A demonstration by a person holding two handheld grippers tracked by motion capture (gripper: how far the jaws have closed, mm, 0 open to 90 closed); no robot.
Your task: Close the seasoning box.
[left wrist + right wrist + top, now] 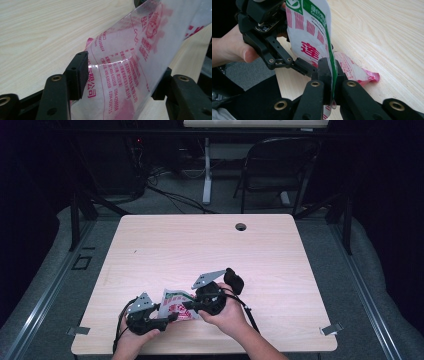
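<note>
A white plastic food bag (176, 304) with red and green print is held up near the front edge of the wooden table (200, 245). My right gripper (187, 306) is shut on it; in the right gripper view its jaws (331, 72) pinch the bag's green-edged side (312, 32), which stands upright. My left gripper (167, 316) reaches the bag from the left. In the left gripper view the bag's clear printed back (130, 50) runs between the jaws (121, 80), which stand apart and do not press it. The bag's lower end rests on the table.
A round cable hole (241, 226) sits near the table's far edge. Metal clips mark the front corners (79, 331) (331, 329). Beyond the table stand a folding chair (277, 165) and a white desk leg (207, 170), with cables on the floor.
</note>
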